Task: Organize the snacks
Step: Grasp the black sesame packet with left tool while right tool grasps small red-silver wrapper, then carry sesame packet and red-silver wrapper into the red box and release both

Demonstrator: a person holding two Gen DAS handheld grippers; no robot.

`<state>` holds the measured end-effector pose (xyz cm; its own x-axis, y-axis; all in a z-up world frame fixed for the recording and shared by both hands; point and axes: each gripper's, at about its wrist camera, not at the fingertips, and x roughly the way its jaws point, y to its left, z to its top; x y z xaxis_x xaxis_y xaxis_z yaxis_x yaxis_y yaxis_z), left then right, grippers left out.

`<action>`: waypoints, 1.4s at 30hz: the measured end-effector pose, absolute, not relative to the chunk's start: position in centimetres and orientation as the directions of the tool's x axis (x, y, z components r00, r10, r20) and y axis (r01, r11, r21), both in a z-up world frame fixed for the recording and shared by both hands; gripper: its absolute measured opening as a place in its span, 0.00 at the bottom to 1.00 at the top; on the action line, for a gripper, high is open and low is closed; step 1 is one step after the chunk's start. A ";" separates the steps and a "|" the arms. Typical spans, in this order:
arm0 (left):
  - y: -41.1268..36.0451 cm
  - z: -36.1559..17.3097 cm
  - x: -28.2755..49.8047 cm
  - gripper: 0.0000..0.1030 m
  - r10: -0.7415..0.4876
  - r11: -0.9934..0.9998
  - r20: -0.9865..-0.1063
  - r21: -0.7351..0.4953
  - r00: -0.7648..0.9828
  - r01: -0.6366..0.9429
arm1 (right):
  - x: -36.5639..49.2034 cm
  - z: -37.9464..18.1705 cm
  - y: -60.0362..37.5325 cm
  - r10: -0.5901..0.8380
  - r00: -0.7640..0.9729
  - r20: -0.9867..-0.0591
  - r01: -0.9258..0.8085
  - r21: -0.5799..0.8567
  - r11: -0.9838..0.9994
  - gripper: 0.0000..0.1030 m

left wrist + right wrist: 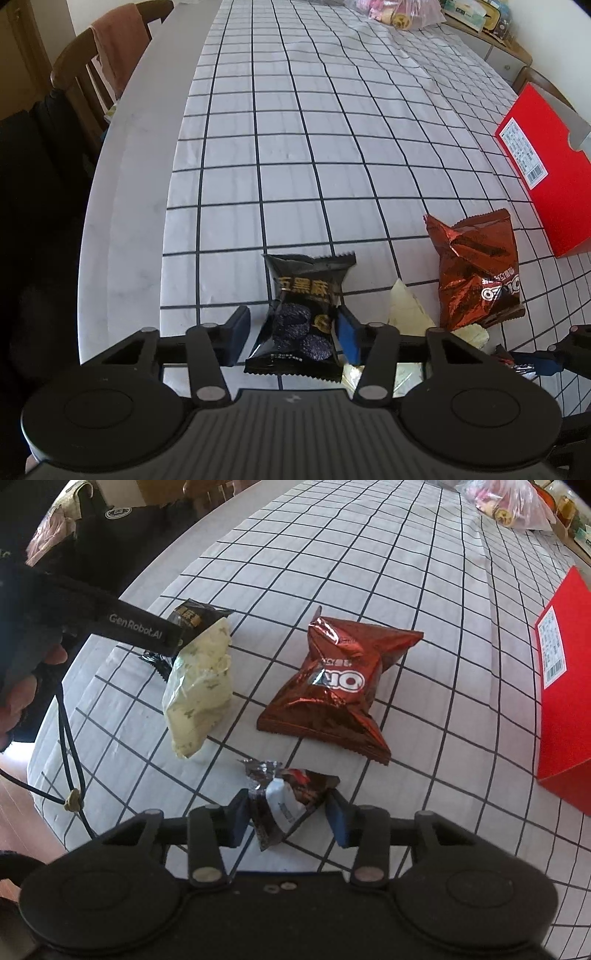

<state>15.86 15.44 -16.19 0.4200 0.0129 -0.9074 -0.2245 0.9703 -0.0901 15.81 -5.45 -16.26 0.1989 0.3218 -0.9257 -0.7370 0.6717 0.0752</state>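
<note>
Landmark: we place everything against the copper-red cookie bag, which lies flat on the checked tablecloth.
Surface: we see a white cloth with a dark grid, creased, over a pale table whose bare margin shows left of the cloth.
Room: far left of the bag we see a wooden chair with a pinkish cloth draped over its back.
Left gripper: left of the bag; its fingers stand around a black snack packet, the right pad against the packet's edge, the left pad apart from it, so not clamped.
Pale yellow packet: just left of the bag, partly overlapping the black packet's near side.
Right gripper: in front of the bag; its fingers sit narrowly apart either side of a small dark wrapped snack; we cannot tell whether both pads press it.
Red box: right of the bag, well apart, label side up.
Far end: beyond the bag, a clear plastic bag of sweets.
</note>
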 end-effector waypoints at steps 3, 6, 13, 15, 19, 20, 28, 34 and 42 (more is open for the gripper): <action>15.5 -16.2 15.7 0.41 0.017 0.970 -0.905 -0.087 0.424 -0.227 | 15.7 -16.2 -5.5 0.325 0.197 -0.925 -0.735 0.080 0.674 0.36; 15.8 -16.1 15.7 0.38 0.010 0.966 -0.904 -0.101 0.426 -0.237 | 15.7 -16.0 -5.7 0.326 0.197 -0.925 -0.724 0.087 0.684 0.32; 15.8 -16.1 15.2 0.34 0.007 0.961 -0.901 -0.114 0.435 -0.252 | 15.7 -15.6 -6.6 0.333 0.211 -0.919 -0.697 0.098 0.710 0.27; 15.9 -16.0 15.1 0.34 0.009 0.958 -0.901 -0.116 0.433 -0.261 | 15.8 -15.4 -7.0 0.335 0.223 -0.915 -0.682 0.099 0.725 0.26; 16.2 -15.6 14.7 0.34 0.010 0.952 -0.898 -0.126 0.439 -0.278 | 16.2 -14.6 -8.0 0.349 0.247 -0.904 -0.649 0.113 0.752 0.26; 16.2 -15.4 14.5 0.34 0.009 0.950 -0.897 -0.130 0.442 -0.283 | 16.3 -14.3 -8.3 0.354 0.255 -0.900 -0.642 0.117 0.758 0.26; 16.8 -12.3 12.9 0.34 0.013 0.938 -0.862 -0.165 0.507 -0.304 | 17.2 -12.0 -10.2 0.402 0.308 -0.862 -0.586 0.161 0.794 0.26; 16.9 -9.4 11.6 0.34 0.016 0.931 -0.836 -0.188 0.549 -0.313 | 18.0 -9.5 -11.5 0.448 0.348 -0.823 -0.554 0.205 0.807 0.26; 15.7 -5.6 11.1 0.34 0.017 0.932 -0.812 -0.199 0.583 -0.304 | 19.7 -5.5 -14.4 0.489 0.418 -0.766 -0.523 0.237 0.819 0.26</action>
